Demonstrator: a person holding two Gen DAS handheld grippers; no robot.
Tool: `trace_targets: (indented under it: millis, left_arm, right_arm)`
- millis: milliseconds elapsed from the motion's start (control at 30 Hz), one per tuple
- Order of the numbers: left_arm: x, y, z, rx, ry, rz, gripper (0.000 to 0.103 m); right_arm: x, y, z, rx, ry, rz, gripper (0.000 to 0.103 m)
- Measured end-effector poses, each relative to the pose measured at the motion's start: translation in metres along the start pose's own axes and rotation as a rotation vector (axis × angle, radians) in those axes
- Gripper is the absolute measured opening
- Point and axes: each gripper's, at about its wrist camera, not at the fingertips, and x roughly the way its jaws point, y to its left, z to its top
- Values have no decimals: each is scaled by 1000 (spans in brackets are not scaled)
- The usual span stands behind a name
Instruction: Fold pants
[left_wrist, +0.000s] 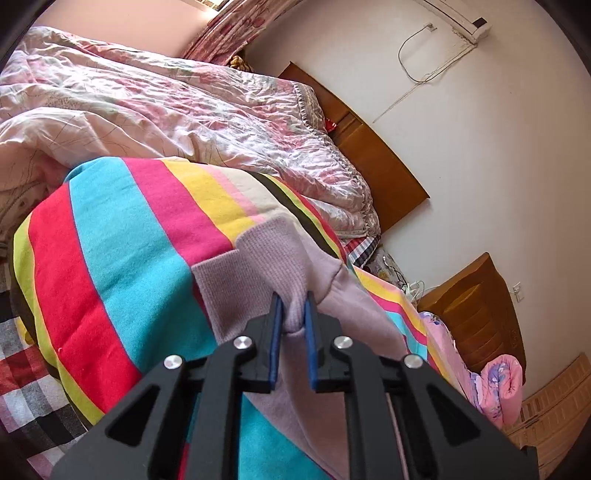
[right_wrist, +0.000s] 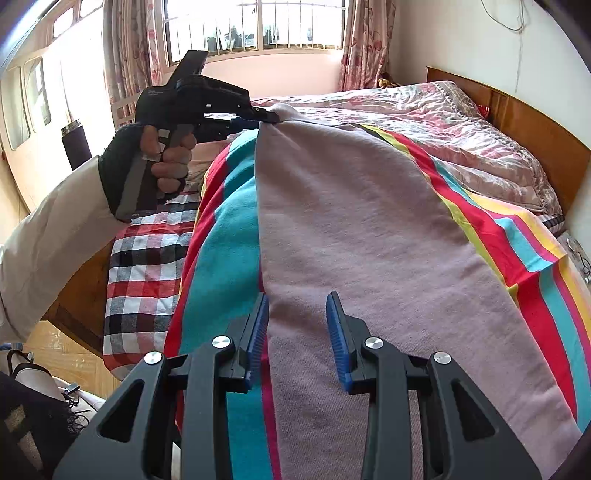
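At the far left of the right wrist view, a hand (right_wrist: 168, 155) in a dark fingerless glove and a pale sleeve is seen around the handle of the left tool (right_wrist: 271, 115). A checked red, white and black sheet (right_wrist: 144, 258) is spread on the bed below it, and next to that a striped blanket (right_wrist: 218, 258) in red, turquoise, pink and yellow is laid. The lilac pants (right_wrist: 369, 240) are stretched along this blanket, from the near edge of the bed up to the left tool, where their far end is lifted off the blanket. In the left wrist view, the left tool (left_wrist: 294, 299) is seen clamped narrowly on a bunched fold of the pants (left_wrist: 273, 258), near a ribbed cuff. The right tool (right_wrist: 297, 299) is held above the near part of the pants with its blue pads (right_wrist: 338, 325) moderately apart; the cloth is seen between them, but the pads are not pressed on it. Further right, a crumpled pink floral quilt (right_wrist: 461, 122) is piled against the wooden headboard (right_wrist: 535, 129), which is set against the white wall (right_wrist: 461, 37).
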Motion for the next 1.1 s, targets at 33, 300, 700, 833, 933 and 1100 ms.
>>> trace_targets:
  millis: [33, 300, 700, 833, 933, 1100]
  left_arm:
    - [5, 3, 0, 4, 23, 27, 11]
    - [16, -2, 2, 135, 33, 288, 63]
    - [119, -103, -29, 513, 158, 276, 87]
    - [120, -123, -32, 508, 170, 397, 88]
    - [80, -174, -56, 534, 128, 249, 90]
    - [62, -280, -177, 766, 344, -99, 97]
  right_arm:
    - [4, -1, -2, 0, 19, 3, 33]
    - [7, -9, -14, 30, 60, 27, 36]
    - [11, -48, -30, 160, 145, -115, 72]
    - [-18, -49, -52, 198, 188, -145, 72]
    - [-73, -55, -74, 295, 82, -221, 74]
    - [-162, -80, -145, 523, -12, -478, 79]
